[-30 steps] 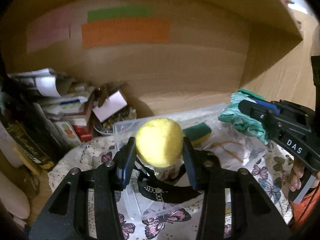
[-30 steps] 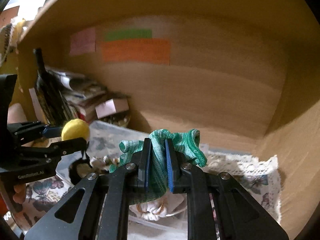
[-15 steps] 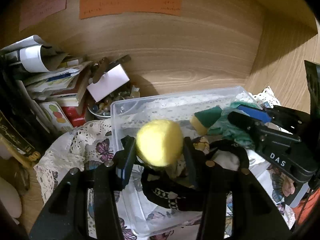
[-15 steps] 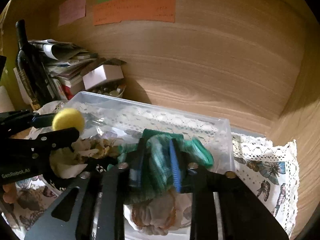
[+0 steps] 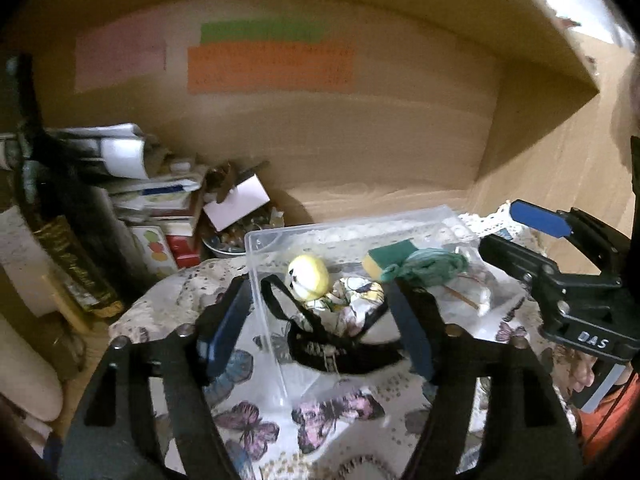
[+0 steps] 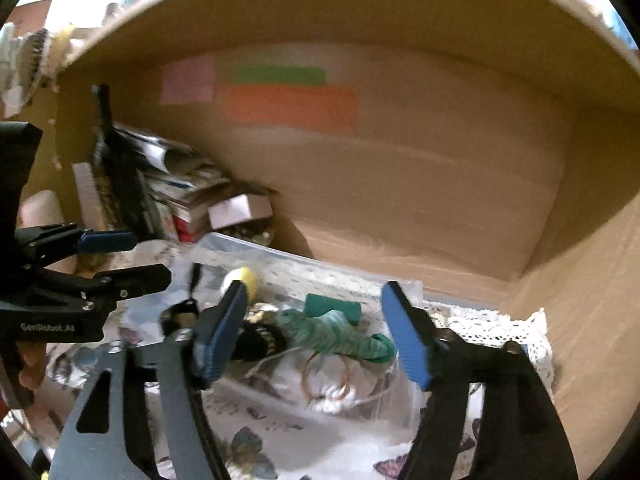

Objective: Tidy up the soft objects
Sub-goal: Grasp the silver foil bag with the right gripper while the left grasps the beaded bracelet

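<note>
A clear plastic bin [image 5: 256, 240] sits on a butterfly-print cloth. In it lie a yellow ball [image 5: 310, 276], a green-and-yellow sponge [image 5: 386, 260], a green knit cloth [image 5: 432, 262], a black strap and pale fabric. My left gripper [image 5: 320, 320] is open and empty, above the bin's near left side. My right gripper [image 6: 310, 330] is open and empty over the green cloth [image 6: 336, 330]; the ball [image 6: 248, 278] and sponge [image 6: 332, 306] show behind it. Each gripper shows in the other's view, the right [image 5: 536, 236] and the left [image 6: 120, 256].
The bin stands in a wooden alcove with coloured paper notes [image 5: 272, 66] on the back wall. A dark bottle [image 5: 52, 216], stacked papers and boxes [image 5: 152, 200] and a small bowl of bits [image 5: 240, 236] crowd the left. A lace doily [image 6: 500, 328] lies at the right.
Both grippers opened. The yellow ball dropped from the left one and the green cloth from the right one into the bin. Both grippers have pulled back and up.
</note>
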A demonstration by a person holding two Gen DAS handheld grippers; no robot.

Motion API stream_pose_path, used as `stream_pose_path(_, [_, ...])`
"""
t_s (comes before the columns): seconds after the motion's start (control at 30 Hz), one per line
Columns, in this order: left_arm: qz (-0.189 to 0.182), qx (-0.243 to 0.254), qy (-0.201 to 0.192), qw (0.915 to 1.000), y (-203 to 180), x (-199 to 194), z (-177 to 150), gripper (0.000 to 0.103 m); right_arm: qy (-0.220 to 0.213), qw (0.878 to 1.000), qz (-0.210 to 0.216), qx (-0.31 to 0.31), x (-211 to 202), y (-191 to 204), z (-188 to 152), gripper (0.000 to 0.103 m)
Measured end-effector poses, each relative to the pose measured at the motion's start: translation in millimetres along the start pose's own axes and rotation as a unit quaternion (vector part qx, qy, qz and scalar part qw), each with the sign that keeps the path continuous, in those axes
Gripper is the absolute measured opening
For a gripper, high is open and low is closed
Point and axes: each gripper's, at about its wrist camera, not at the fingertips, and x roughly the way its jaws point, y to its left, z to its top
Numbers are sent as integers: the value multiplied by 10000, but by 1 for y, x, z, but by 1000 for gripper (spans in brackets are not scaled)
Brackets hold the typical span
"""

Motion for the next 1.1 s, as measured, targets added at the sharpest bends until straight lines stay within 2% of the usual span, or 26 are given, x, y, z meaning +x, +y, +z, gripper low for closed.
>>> stream_pose_path(0.07, [2, -3, -96, 10000, 0, -15, -4, 87, -95, 9999, -17, -28, -12, 3, -3, 83])
stream_pose_path(0.13, [6, 27, -172, 9998, 0, -29, -8, 90, -174, 9998, 17, -25, -26, 7, -8, 84])
stream_pose_path(0.3, [97, 119, -231, 9996, 1, -54, -28, 94, -142, 9998, 138, 53, -43, 17, -28, 84])
stream_pose_path(0.47, [121, 87, 17, 9999, 5, -60, -59, 93, 62, 9995, 254, 197, -49, 25, -54, 84])
stream_pose_path(0.53, [235, 158, 120, 9995, 6, -58, -72, 80, 188, 9992, 273, 236, -49, 29, -67, 84])
stream_pose_path(0.63, [327, 209, 381, 9985, 7, -51, -93, 68, 410, 9977, 415, 357, -48, 33, -84, 84])
stream_pose_path(0.77, [155, 50, 751, 9970, 9, -42, -117, 58, 700, 9935, 613, 654, -39, 38, -104, 84])
stream_pose_path(0.83, [125, 35, 891, 9959, 8, -37, -126, 48, 852, 9910, 704, 758, -35, 42, -113, 84])
stream_pose_path(0.97, [-93, -46, 1205, 9927, 3, -26, -142, 43, 1093, 9870, 896, 769, -30, 52, -126, 84])
stream_pose_path(1.1, [-58, 119, 1130, 9935, -6, -25, -147, 31, 1356, 9839, 998, 591, -22, 62, -136, 84])
